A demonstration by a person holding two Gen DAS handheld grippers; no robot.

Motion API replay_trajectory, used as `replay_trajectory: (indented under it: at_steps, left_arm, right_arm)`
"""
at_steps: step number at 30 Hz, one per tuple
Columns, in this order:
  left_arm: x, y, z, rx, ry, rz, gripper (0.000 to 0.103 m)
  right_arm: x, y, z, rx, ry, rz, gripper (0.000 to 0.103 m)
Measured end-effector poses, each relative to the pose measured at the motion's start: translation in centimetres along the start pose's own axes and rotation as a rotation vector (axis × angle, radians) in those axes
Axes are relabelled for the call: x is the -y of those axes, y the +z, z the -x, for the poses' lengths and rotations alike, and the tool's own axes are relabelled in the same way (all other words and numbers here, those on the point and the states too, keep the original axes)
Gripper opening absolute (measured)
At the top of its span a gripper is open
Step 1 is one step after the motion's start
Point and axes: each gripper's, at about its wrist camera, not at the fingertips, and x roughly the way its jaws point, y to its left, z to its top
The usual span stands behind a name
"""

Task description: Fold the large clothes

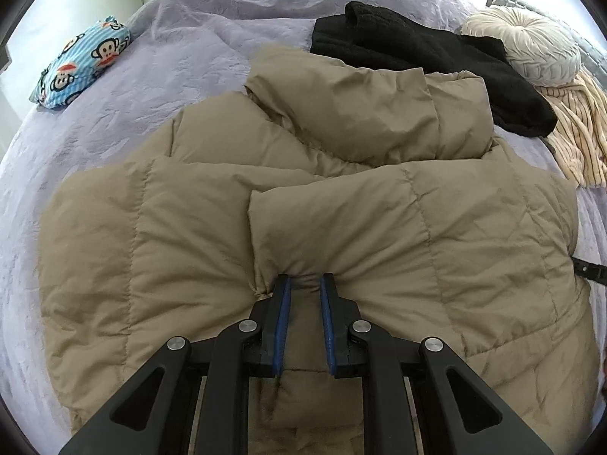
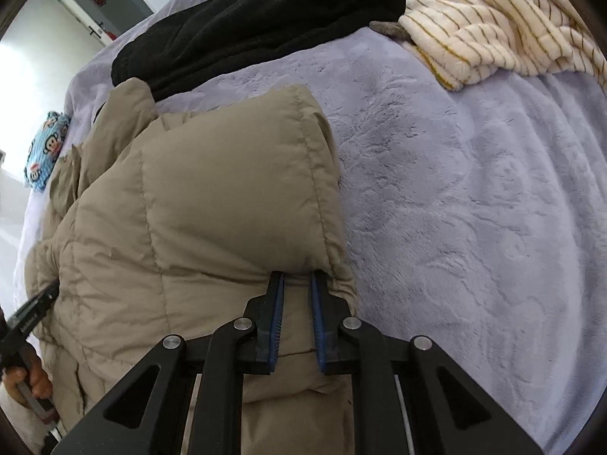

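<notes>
You have the tan puffer jacket, spread across the lower middle of the purple bedspread, pinched at its near hem by both claws: the left gripper and right gripper are each nearly closed on padded fabric. This looks like the fold's lifting step; next, carry both corners evenly toward the collar at upper centre.

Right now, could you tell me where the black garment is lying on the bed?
The black garment lies at the far side of the bed, just behind the tan puffer jacket. In the left wrist view the round cream cushion and striped blanket are on its right.
</notes>
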Motion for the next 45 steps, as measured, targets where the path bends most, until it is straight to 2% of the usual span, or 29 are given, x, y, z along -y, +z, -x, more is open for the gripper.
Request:
replay_trajectory:
  at_steps: [3, 4, 7, 13, 15, 17, 26, 27, 28, 29, 30, 31, 35, 39, 42, 44, 45]
  left_arm:
    - [-0.2, 0.0, 0.8, -0.003, 0.020, 0.005, 0.018]
    - [-0.4, -0.1, 1.2, -0.004, 0.034, 0.011, 0.018]
    - [-1.0, -0.1, 2.5, -0.010, 0.055, 0.036, 0.018]
    - [-1.1, -0.9, 4.8, -0.021, 0.076, 0.046, 0.018]
    - [-1.1, -1.3, 5.5, -0.022, 0.081, 0.051, 0.018]
    - [-1.0, -1.7, 6.2, -0.016, 0.078, 0.056, 0.018]
    - [-0.7, -3.5, 7.9, -0.021, 0.066, 0.073, 0.018]
    - [-0.7, -3.6, 8.1, -0.020, 0.064, 0.075, 0.025]
    - [-0.6, -3.9, 8.3, -0.021, 0.065, 0.078, 0.072]
    - [-0.5, -4.1, 8.6, -0.015, 0.076, 0.086, 0.097]
    - [-0.4, -4.3, 9.4, 0.022, 0.098, 0.098, 0.102]
    - [-0.2, -4.5, 10.0, 0.045, 0.098, 0.091, 0.102]
    - [0.7, -5.1, 10.5, 0.012, 0.102, 0.078, 0.102]
    - [1.9, -5.9, 11.5, -0.001, 0.124, 0.076, 0.102]
    - [3.0, -6.6, 12.0, -0.029, 0.126, 0.073, 0.102]
    - [3.9, -7.3, 12.5, -0.045, 0.124, 0.073, 0.102]
    - [4.3, -7.5, 12.6, -0.048, 0.127, 0.071, 0.102]
  right_arm:
    - [1.0, -0.4, 1.1, 0.000, -0.058, -0.007, 0.015]
    - [1.5, -0.5, 1.4, 0.001, -0.077, -0.020, 0.021]
    - [2.7, -1.0, 3.4, 0.010, -0.053, -0.090, 0.022]
    - [2.2, -3.0, 6.0, -0.001, -0.012, -0.103, 0.022]
    - [2.0, -3.6, 6.6, -0.013, 0.004, -0.108, 0.026]
    - [1.5, -4.2, 7.0, -0.016, 0.007, -0.113, 0.038]
    - [0.3, -5.6, 7.9, -0.030, 0.038, -0.108, 0.041]
    - [0.3, -5.7, 8.0, -0.032, 0.041, -0.107, 0.041]
    - [0.2, -5.9, 8.2, -0.034, 0.045, -0.105, 0.043]
    - [0.2, -6.2, 8.3, -0.035, 0.049, -0.104, 0.043]
    - [0.1, -6.4, 8.4, -0.035, 0.053, -0.102, 0.043]
    - [0.0, -6.6, 8.7, -0.035, 0.058, -0.098, 0.043]
    - [-0.2, -7.5, 9.4, -0.037, 0.073, -0.083, 0.044]
    - [-0.1, -8.2, 10.2, -0.041, 0.088, -0.073, 0.052]
    - [-0.2, -8.8, 10.9, -0.047, 0.097, -0.043, 0.067]
    - [-0.2, -9.3, 11.3, -0.056, 0.113, -0.025, 0.082]
    - [-0.2, -9.6, 11.6, -0.065, 0.127, -0.015, 0.082]
